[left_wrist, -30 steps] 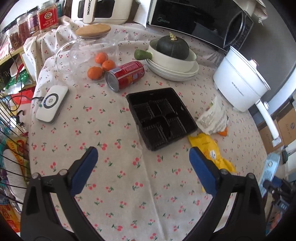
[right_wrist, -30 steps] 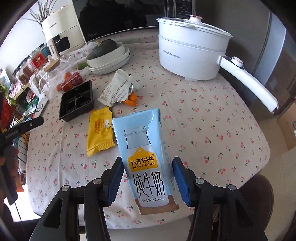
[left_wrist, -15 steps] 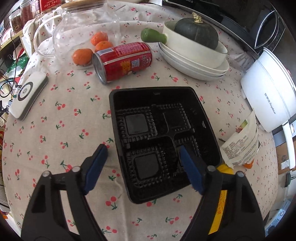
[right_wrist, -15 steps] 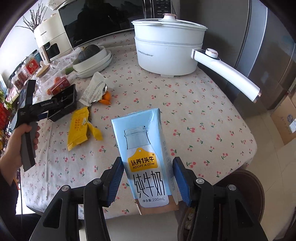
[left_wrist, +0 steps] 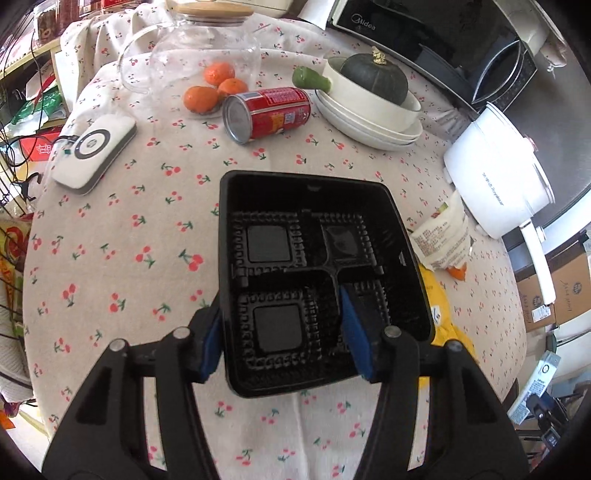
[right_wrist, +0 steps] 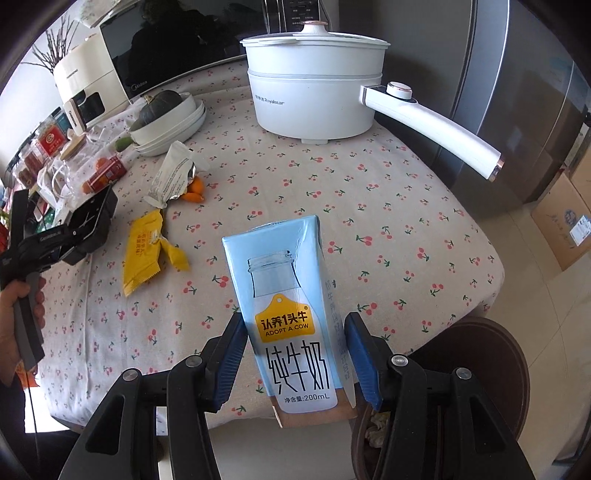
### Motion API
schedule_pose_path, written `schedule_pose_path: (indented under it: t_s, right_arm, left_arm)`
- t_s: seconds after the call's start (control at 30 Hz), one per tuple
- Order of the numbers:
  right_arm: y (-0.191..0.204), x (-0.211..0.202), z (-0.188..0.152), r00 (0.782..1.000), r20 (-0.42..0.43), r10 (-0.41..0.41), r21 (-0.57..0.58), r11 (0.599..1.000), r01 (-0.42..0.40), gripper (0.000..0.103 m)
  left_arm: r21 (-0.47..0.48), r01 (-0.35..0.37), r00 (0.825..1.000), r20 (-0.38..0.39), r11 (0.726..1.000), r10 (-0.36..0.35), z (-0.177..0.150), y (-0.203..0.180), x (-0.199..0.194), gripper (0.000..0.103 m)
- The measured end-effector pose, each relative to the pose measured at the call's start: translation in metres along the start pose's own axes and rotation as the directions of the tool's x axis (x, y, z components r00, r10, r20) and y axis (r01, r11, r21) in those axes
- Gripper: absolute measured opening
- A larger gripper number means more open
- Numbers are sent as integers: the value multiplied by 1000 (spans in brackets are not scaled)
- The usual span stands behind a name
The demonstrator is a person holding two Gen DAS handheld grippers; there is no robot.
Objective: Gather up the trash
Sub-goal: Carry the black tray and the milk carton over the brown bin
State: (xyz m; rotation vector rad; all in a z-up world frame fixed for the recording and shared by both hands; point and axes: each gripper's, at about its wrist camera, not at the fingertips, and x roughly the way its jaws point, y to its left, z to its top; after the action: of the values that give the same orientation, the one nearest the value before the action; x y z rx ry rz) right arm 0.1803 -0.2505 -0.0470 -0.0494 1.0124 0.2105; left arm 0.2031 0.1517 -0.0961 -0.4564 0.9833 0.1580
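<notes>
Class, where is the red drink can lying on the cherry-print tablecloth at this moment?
In the left wrist view, the red drink can lies on its side toward the table's far end, between the oranges and the stacked white dishes, beyond the black plastic tray.

You're working in a home kitchen: a cherry-print tablecloth carries an electric cooking pot, stacked bowls holding a squash, beside a microwave and fridge.
</notes>
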Motion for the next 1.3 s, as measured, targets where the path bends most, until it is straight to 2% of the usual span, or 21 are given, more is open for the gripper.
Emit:
schedule_pose_path:
  t_s: [0.2, 0.33, 0.5, 0.67, 0.8, 0.97, 1.17, 1.3]
  right_arm:
    - [-1, -23, -21, 999, 37, -2, 11, 1000, 2, 56]
    - [-12, -34, -39, 999, 46, -6, 47, 999, 4, 56]
    - [-35, -50, -61, 998, 55, -30, 76, 997, 26, 56]
    - [-67, -63, -80, 993, 69, -97, 97, 991, 90, 56]
    - [-99, -65, -98, 994, 51, -100, 152, 984, 91, 56]
    - [-142, -68, -124, 992, 32, -119, 222, 969, 109, 56]
    - [-195, -72, -151, 992, 5, -126, 329, 937, 118, 56]
    - [-215, -72, -158, 994, -1, -113, 376, 921, 105, 56]
  left_arm:
    - [16, 56, 998, 5, 998, -57, -32, 4, -39, 58]
    - [48, 97, 995, -3, 994, -97, -54, -7, -54, 58]
    - [118, 146, 989, -18, 982, -145, -80, -30, -68, 58]
    - [192, 194, 981, -41, 962, -190, -99, -59, -73, 58]
    - [246, 220, 975, -69, 944, -209, -114, -90, -67, 58]
    - [328, 268, 963, -128, 906, -239, -137, -144, -53, 58]
    - [441, 323, 945, -199, 837, -259, -175, -218, -34, 58]
    - [484, 368, 928, -244, 794, -281, -199, -263, -21, 58]
